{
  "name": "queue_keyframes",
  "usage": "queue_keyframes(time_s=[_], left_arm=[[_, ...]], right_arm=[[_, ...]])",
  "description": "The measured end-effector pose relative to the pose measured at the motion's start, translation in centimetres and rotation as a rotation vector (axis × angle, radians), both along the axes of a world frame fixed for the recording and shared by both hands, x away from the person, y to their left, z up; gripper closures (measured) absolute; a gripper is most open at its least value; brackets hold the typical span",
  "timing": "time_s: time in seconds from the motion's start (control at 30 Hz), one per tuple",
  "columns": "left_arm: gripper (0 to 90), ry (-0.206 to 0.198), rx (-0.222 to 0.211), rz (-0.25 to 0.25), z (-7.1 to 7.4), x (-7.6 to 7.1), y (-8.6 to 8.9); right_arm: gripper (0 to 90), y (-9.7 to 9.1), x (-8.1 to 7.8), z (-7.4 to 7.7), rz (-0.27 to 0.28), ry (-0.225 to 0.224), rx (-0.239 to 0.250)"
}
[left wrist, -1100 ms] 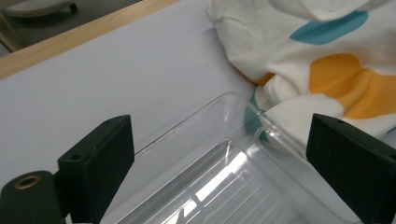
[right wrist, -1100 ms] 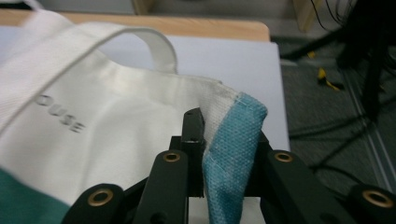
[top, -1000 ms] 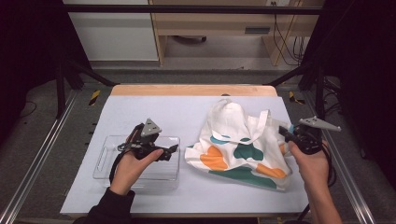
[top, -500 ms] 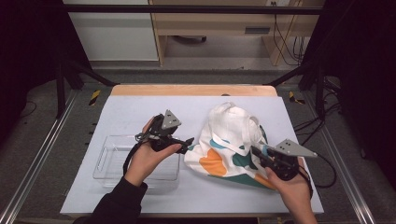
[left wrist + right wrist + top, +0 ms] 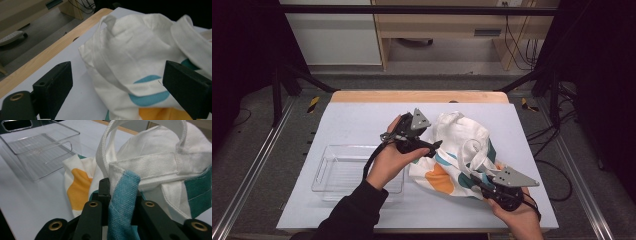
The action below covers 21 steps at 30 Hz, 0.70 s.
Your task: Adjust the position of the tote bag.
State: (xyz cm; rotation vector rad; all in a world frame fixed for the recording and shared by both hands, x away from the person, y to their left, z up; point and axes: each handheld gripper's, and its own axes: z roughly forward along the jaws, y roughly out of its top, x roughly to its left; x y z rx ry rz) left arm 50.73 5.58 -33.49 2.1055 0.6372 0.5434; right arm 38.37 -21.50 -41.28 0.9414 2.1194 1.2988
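Clear bin (image 5: 337,172) on desk (image 5: 362,125): empty. Tote bag (image 5: 462,150) crumpled, no clear axis. Right hand-held gripper (image 5: 479,181) pinches its teal fabric; left hand-held gripper (image 5: 436,147) wide, unloaded.

The bag (image 5: 462,150) is white, printed with orange and teal shapes; a blue patch is seen on it in the left gripper view. The tray (image 5: 339,172) is clear. The table (image 5: 357,120) is pale lavender-grey, edged in light wood.

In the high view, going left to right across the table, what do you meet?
Clear plastic tray → left gripper → printed tote bag → right gripper, jaws shut on the bag's cloth.
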Motion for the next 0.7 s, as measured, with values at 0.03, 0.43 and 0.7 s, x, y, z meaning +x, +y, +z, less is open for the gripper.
queue_keyframes(time_s=[0.03, 0.43, 0.7], left_arm=[[9.8, -0.004, 0.002, 0.004, 0.1, 0.2, -0.2], [14.1, 0.019, 0.033, -0.021, 0.7, 2.6, -3.0], [22.6, 0.005, 0.052, -0.028, 0.9, 4.4, -5.0]], right_arm=[[78.9, 0.0, -0.1, 0.0, 0.005, 0.002, -0.002], [78.6, 0.3, -0.5, -1.0, 0.033, 0.029, -0.017], [78.7, 0.3, -0.6, -1.2, 0.049, 0.043, -0.014]])
